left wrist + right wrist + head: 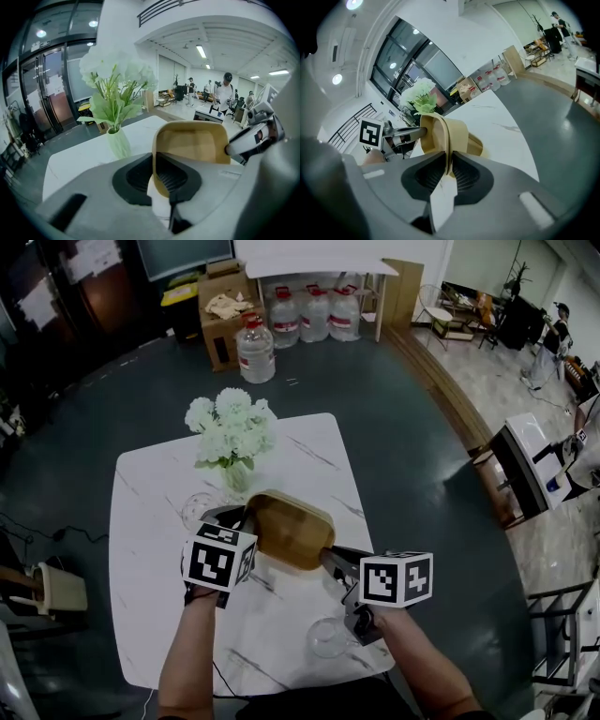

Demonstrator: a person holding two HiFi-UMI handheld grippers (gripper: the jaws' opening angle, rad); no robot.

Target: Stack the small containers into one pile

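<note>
Forearms [192, 652] enter from 6 o'clock. Tan container [291, 529] is held over the middle of the table [150, 615], its rim pinched by the left gripper [246, 518] at 9 o'clock and the right gripper [330, 559] at 4. Flowers [230, 432] stand at 12, a glass [328, 637] at 5.

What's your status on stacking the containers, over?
Left hand-held gripper and right hand-held gripper: both shut on tan container, opposite rims. Flower vase close behind.
</note>
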